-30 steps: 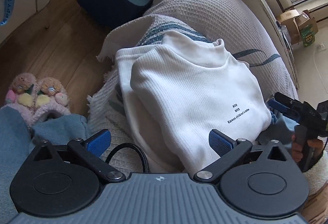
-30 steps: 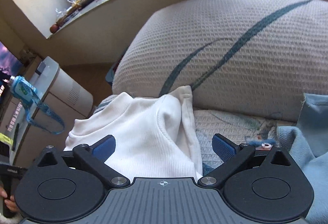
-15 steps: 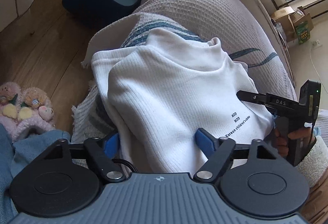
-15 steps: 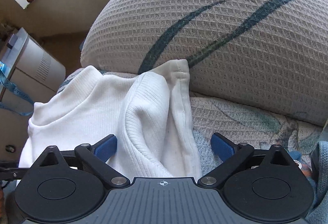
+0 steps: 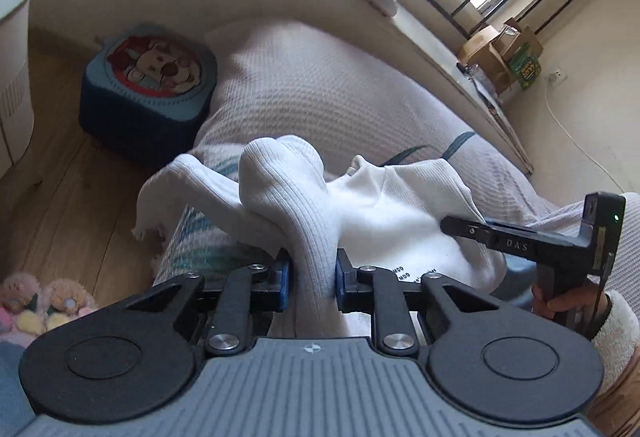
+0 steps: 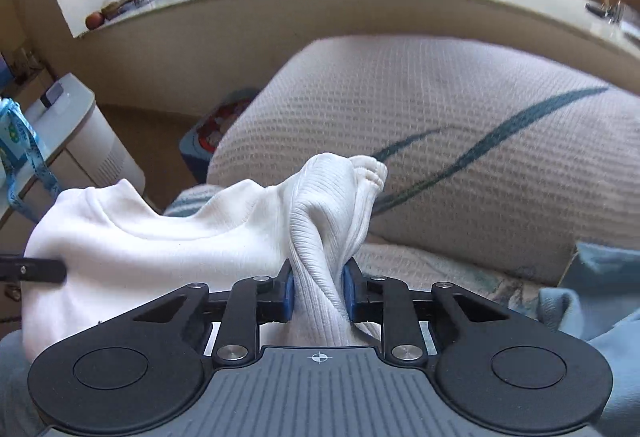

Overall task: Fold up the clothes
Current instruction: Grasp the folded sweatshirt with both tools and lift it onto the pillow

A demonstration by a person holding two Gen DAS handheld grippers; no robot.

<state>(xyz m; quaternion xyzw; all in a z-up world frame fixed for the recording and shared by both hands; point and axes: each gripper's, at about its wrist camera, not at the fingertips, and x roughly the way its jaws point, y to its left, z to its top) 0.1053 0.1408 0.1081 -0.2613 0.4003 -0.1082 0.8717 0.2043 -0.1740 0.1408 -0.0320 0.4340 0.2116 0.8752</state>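
Observation:
A folded white ribbed top [image 5: 384,213] with small black print lies on the sofa seat and is lifted at both near corners. My left gripper [image 5: 311,279] is shut on a bunched fold of its left side. My right gripper [image 6: 318,291] is shut on a bunched fold of its right side [image 6: 332,221]. The right gripper also shows at the right of the left wrist view [image 5: 520,243], and the tip of the left gripper shows at the left of the right wrist view [image 6: 32,269].
A beige waffle-weave sofa back [image 6: 460,141] with teal stripes rises behind the top. A blue cartoon cushion [image 5: 148,85] sits on the wood floor at left, plush slippers [image 5: 40,301] lower left. Light blue cloth [image 6: 592,297] lies at right. A white cabinet [image 6: 76,141] stands left.
Both grippers have closed on the white top and lifted its near edges, bunching the cloth between the jaws. Both views have tilted up toward the windowsill.

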